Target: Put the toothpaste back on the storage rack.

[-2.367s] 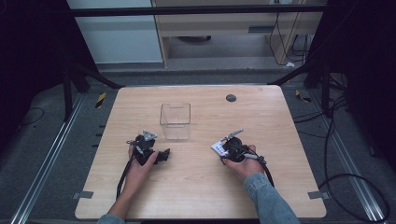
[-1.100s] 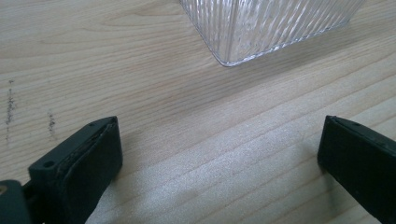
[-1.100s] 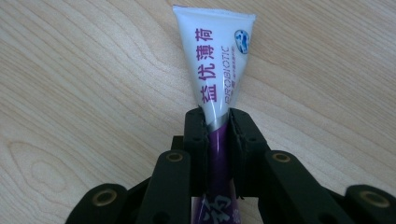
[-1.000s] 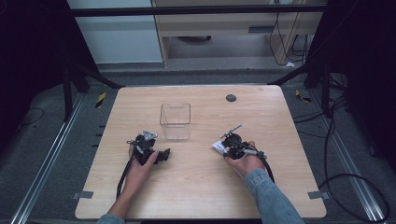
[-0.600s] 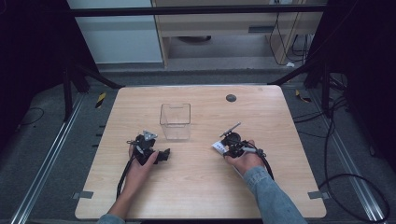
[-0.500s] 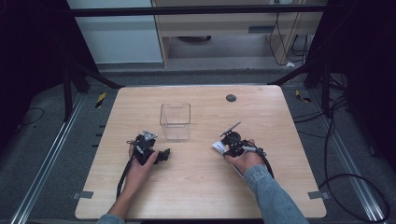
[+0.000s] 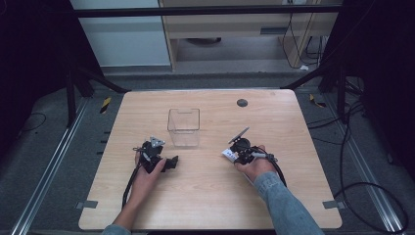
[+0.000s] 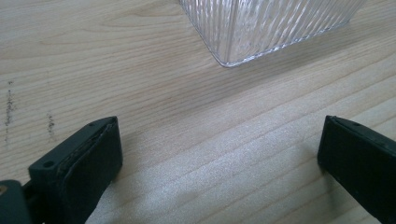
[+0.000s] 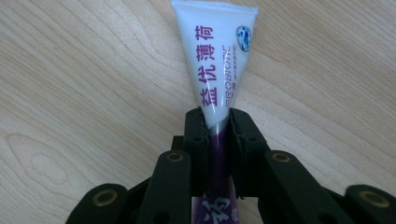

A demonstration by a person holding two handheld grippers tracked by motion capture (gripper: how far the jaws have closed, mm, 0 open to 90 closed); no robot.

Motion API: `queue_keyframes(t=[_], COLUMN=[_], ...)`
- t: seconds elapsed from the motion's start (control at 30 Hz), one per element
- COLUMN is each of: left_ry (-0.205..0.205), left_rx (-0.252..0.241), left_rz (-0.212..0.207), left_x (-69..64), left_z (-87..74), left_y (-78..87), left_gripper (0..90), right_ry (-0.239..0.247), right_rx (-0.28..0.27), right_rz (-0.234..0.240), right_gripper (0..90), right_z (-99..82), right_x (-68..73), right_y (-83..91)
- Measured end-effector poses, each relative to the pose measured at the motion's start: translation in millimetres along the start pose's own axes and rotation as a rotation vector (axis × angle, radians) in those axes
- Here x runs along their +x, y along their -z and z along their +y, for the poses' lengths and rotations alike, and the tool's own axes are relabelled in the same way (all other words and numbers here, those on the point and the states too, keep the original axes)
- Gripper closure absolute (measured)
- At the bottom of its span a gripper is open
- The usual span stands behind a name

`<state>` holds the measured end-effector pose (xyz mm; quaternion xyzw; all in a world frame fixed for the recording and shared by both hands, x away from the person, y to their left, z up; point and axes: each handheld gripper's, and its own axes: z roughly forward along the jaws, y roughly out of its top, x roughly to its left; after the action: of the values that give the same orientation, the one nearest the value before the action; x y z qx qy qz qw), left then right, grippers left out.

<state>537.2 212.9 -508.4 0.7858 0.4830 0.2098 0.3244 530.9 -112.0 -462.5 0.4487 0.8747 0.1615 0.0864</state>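
One clear ribbed plastic box (image 7: pixel 184 127) on light wooden table (image 7: pixel 210 200). Two grippers: left gripper (image 8: pixel 219 163) spread wide, empty; right gripper (image 9: pixel 218 128) clenched on one white-purple printed tube (image 9: pixel 215 65), lettering readable from right gripper view.

wooden table (image 7: pixel 205 205) | grey floor (image 7: pixel 44 161) | pale cabinet (image 7: pixel 125 39) | floor cables (image 7: pixel 372 188)

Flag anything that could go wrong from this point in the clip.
The right gripper pinches a soft tube across its middle, so it could flex, squeeze or slip out. The clear container looks light; a bump while loading might slide or tip it. The open left gripper sits close to its corner and could nudge it.
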Motion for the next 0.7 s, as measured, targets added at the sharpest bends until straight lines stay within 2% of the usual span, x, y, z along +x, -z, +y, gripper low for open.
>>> queue_keyframes(t=[0.2,0.3,0.47,0.5,0.7], left_ry=[0.0,0.0,0.0,0.0,0.0], left_rx=[0.0,0.0,-0.001,-0.001,-0.001], left_rz=[0.0,-0.001,0.0,-0.001,0.0], left_x=[0.0,0.0,0.0,0.0,0.0], left_z=[0.1,0.1,0.1,0.1,0.1], left_y=[0.0,-0.2,-0.2,-0.2,-0.1], left_gripper=[0.0,0.0,0.0,0.0,0.0], right_ry=[-0.017,-0.027,-0.036,-0.043,-0.046], right_rx=[-0.045,-0.09,-0.121,-0.143,-0.176], right_rz=[0.002,0.019,0.028,0.035,0.033], right_gripper=[79.0,79.1,79.2,79.1,79.1], right_z=[-3.1,-2.8,-2.0,-1.8,-1.2], right_x=[-2.9,-5.5,-7.8,-9.7,-13.0], right_y=[2.7,10.7,18.6,22.6,31.0])
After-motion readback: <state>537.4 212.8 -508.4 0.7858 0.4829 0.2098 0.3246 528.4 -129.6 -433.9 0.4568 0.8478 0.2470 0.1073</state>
